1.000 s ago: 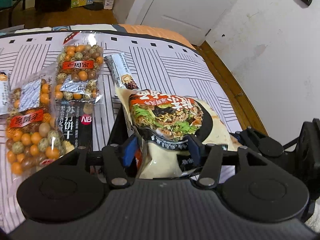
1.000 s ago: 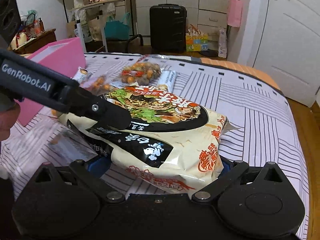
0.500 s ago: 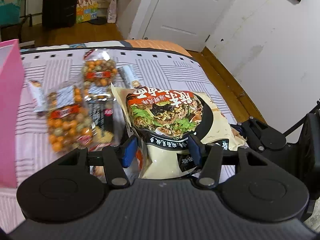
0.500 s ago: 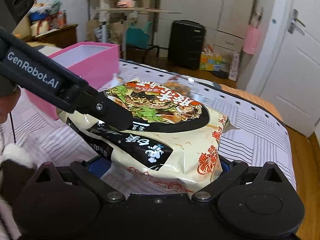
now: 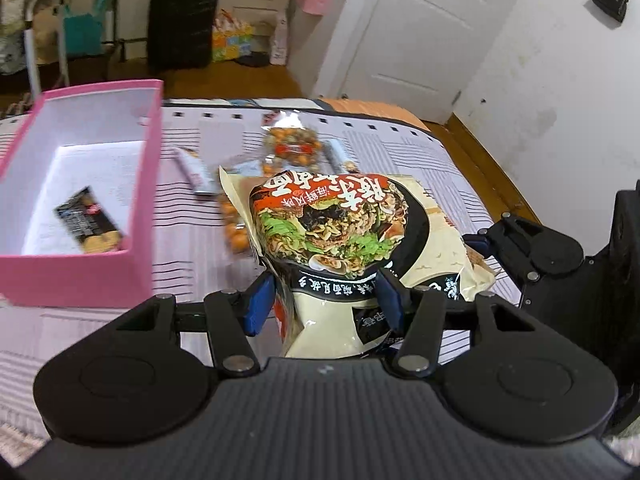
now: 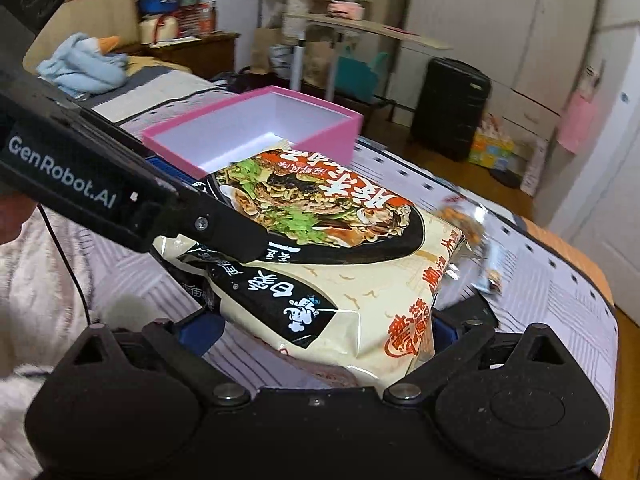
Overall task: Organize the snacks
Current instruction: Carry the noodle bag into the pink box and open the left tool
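Pink box (image 5: 80, 276), striped bedspread (image 5: 420, 160)

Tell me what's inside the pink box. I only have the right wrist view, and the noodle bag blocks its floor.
Observer: One black cracker packet lies on the floor of the pink box, toward its near end.
Operator: Check the left gripper's hold on the bag.
Observer: The left gripper has both blue pads pinching the near edge of the noodle bag.
Operator: Name what lies just right of the box.
Observer: A slim white bar packet lies on the striped bed there, apart from the box wall.
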A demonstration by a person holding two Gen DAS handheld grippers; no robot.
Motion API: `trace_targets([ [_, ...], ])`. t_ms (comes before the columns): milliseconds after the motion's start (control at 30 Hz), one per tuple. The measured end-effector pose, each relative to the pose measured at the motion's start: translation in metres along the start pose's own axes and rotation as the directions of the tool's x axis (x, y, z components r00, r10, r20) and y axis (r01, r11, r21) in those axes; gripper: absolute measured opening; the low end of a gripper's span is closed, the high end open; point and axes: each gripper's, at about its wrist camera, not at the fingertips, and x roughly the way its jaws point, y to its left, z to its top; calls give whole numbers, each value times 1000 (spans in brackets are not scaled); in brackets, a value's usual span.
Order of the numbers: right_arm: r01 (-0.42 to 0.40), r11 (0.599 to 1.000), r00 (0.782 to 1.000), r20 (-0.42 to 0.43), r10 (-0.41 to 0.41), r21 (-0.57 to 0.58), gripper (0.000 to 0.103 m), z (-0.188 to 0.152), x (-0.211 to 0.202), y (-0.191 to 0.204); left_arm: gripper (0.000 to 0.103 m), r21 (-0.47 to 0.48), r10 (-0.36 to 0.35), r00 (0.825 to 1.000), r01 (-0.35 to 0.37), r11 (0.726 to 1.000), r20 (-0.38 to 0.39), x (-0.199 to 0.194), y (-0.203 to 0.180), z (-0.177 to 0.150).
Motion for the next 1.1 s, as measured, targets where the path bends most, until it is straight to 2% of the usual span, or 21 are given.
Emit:
trace_targets([
  [300,-41,994,999,22,43,-104,101,49,2,41,52,-44,69,995,-65,997,75,-61,38,-7],
  [600,-138,977,989,30,145,-163,101,111,38,61,53,-104,140,982,-128,986,126,-98,95,11],
  [800,-129,963,985,78,151,-235,100,146,95,54,53,-175,173,972,-145,974,156,-80,153,41],
  [900,-182,961,980,36,193,-209,100,161,130,36,53,-173,201,963,-170,970,181,-52,176,56],
  [1100,-232,953,973,-34,230,-196,99,182,190,26,53,-209,212,967,-179,961,145,1,225,88],
])
